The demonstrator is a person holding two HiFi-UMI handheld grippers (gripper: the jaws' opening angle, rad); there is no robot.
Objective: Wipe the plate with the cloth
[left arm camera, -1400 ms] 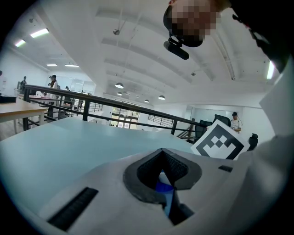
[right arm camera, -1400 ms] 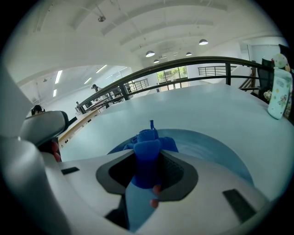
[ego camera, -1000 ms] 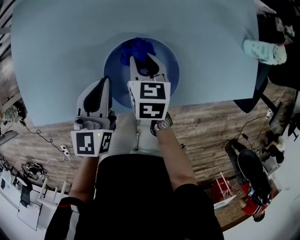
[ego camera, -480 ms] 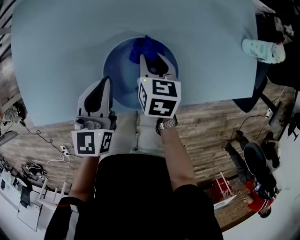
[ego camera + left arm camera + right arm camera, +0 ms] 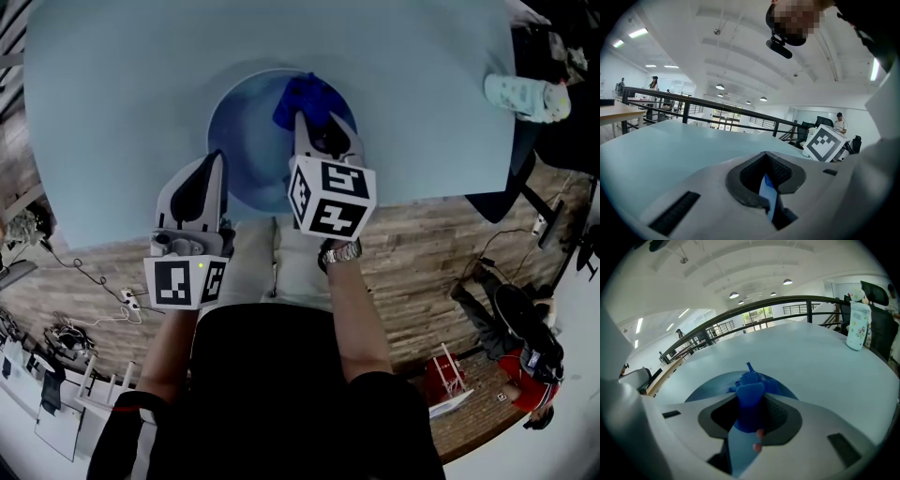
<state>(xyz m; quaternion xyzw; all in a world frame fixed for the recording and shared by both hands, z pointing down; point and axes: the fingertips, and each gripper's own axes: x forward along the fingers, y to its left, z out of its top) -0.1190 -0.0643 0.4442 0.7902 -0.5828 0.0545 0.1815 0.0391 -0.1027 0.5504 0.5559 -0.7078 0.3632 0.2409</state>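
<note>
Left hand-held gripper (image 5: 210, 161) pinches the plate (image 5: 242, 127) rim; right hand-held gripper (image 5: 315, 118), farther forward, clamps the cloth (image 5: 305, 94).

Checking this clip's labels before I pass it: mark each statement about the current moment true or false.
1. The right gripper is shut on the cloth, over the plate. True.
2. A bottle stands near the right edge of the table. True.
3. The cloth lies on the bare table, clear of the plate. False: it sits on the plate, toward its far right part.
4. The left gripper also grips the cloth. False: its tip is at the plate's left rim, apart from the cloth.
</note>
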